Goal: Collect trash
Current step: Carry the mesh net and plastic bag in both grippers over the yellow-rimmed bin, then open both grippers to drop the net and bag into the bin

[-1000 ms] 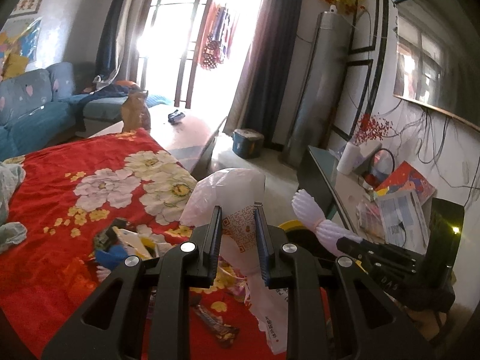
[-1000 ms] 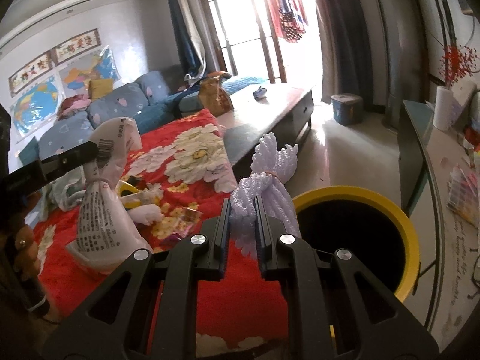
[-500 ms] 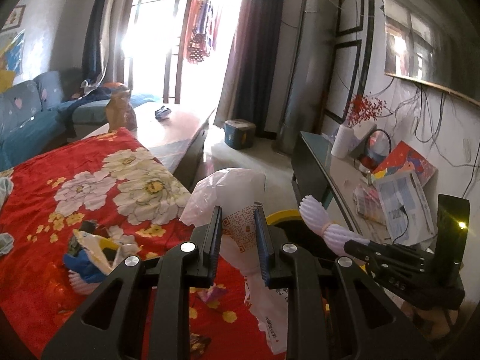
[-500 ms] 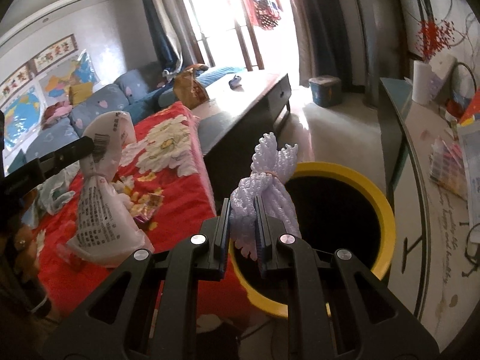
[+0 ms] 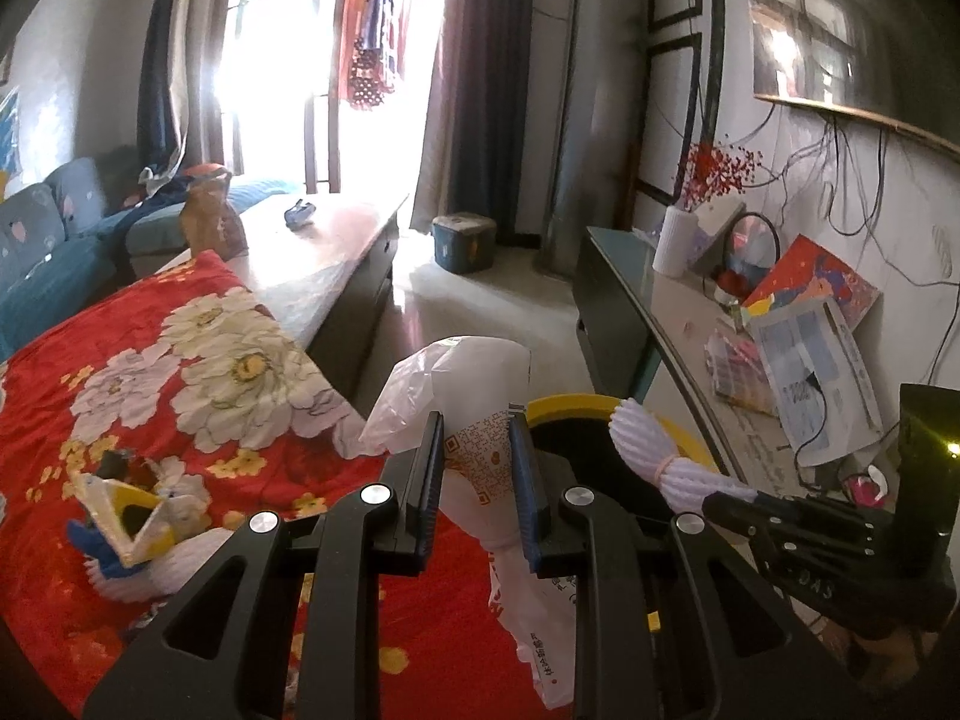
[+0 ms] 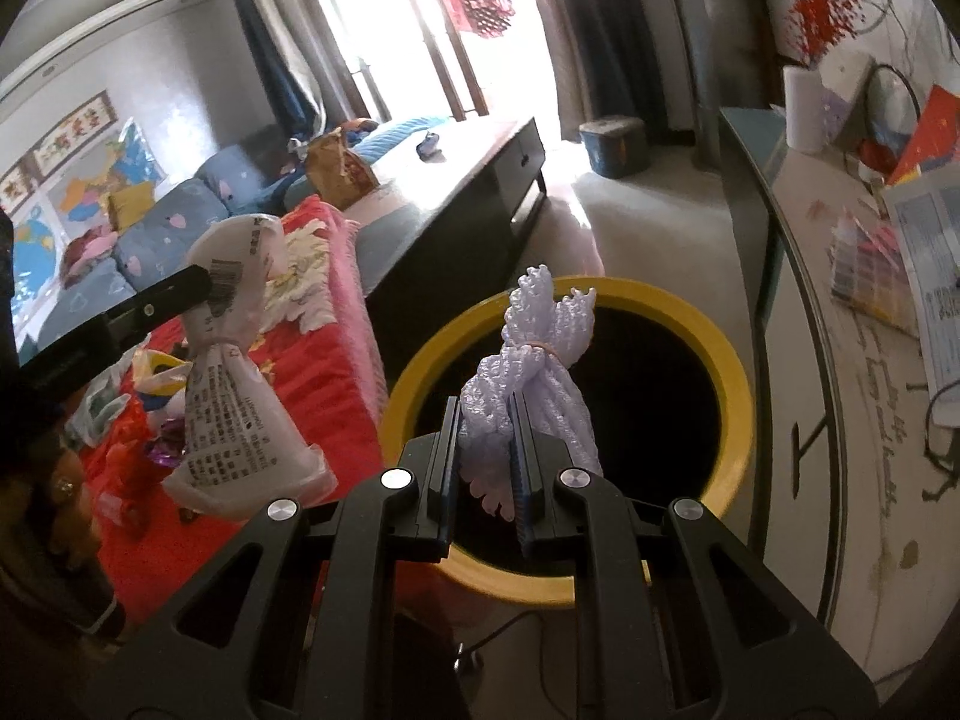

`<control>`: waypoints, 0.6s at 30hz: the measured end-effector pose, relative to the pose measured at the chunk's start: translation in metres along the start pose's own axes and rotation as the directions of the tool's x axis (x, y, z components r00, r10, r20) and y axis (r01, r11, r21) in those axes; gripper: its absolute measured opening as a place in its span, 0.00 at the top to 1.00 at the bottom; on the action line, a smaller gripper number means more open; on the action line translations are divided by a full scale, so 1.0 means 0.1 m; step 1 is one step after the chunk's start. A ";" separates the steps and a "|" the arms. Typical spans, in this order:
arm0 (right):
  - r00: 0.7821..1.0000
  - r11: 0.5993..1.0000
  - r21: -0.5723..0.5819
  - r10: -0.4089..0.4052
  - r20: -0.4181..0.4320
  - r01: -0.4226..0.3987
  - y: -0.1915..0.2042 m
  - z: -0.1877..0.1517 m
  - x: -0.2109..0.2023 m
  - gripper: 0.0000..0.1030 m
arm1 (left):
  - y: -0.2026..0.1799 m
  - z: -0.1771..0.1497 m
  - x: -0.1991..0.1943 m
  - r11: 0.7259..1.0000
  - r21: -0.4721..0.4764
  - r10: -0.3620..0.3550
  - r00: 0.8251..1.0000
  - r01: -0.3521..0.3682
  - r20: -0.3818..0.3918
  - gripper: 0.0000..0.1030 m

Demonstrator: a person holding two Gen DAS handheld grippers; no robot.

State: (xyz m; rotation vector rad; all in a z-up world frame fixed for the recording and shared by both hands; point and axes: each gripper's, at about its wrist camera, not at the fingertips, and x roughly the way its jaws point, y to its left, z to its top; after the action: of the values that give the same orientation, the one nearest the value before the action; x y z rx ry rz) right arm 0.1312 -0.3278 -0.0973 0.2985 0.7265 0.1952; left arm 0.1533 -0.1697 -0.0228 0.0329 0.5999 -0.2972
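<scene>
My left gripper (image 5: pixel 475 456) is shut on a white plastic wrapper (image 5: pixel 474 396) with printed text, held over the edge of the red floral cloth (image 5: pixel 180 384); it also shows in the right wrist view (image 6: pixel 234 372). My right gripper (image 6: pixel 487 426) is shut on a pale purple foam net (image 6: pixel 534 366), held above the black mouth of a yellow-rimmed bin (image 6: pixel 735 384). The net (image 5: pixel 654 450) and the bin rim (image 5: pixel 576 405) also show in the left wrist view.
More wrappers and scraps (image 5: pixel 126 510) lie on the red cloth at the left. A dark low table (image 5: pixel 336 264) stands beyond it. A glass-topped side table (image 5: pixel 690 324) with papers and a vase runs along the right wall. A blue sofa (image 6: pixel 156 228) is at the back left.
Both grippers have moved right, away from the cloth. The foam net has gone from beside the bin to over its opening. The wrapper has come closer to the bin's rim.
</scene>
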 end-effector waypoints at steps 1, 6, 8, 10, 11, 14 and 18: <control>1.000 1.000 0.008 -0.001 -0.003 0.001 -0.02 0.00 0.00 0.90 | -0.03 0.00 0.03 1.000 0.005 0.001 1.000 -0.001 -0.002 0.80; 1.000 0.999 0.035 -0.007 -0.007 0.007 -0.12 -0.03 0.00 0.90 | -0.18 0.02 0.20 1.000 0.022 0.011 1.000 -0.011 -0.013 0.80; 1.000 0.999 0.045 -0.005 -0.008 0.005 -0.15 -0.03 0.00 0.89 | -0.21 0.04 0.25 1.000 0.017 0.014 1.000 -0.013 -0.016 0.79; 1.000 0.999 0.052 0.004 -0.018 -0.003 -0.17 -0.03 0.01 0.86 | -0.23 0.06 0.31 1.000 0.008 -0.003 1.000 0.003 -0.028 0.75; 1.000 0.998 0.058 0.008 -0.021 -0.007 -0.18 -0.04 0.02 0.75 | -0.22 0.07 0.33 1.000 0.003 -0.007 1.000 0.007 -0.029 0.60; 1.000 0.997 0.077 -0.001 -0.008 0.002 -0.20 -0.05 0.01 0.55 | -0.17 0.07 0.33 1.000 -0.014 -0.014 1.000 0.014 -0.019 0.33; 1.000 0.997 0.078 -0.009 -0.005 0.010 -0.20 -0.05 0.02 0.46 | -0.05 0.04 0.27 0.999 -0.047 -0.026 0.999 0.025 -0.018 0.24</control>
State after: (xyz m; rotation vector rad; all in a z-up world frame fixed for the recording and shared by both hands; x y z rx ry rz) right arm 0.1306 -0.3450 -0.1086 0.3687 0.7410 0.1590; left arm 0.1752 -0.1818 -0.0343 -0.0165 0.6263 -0.3081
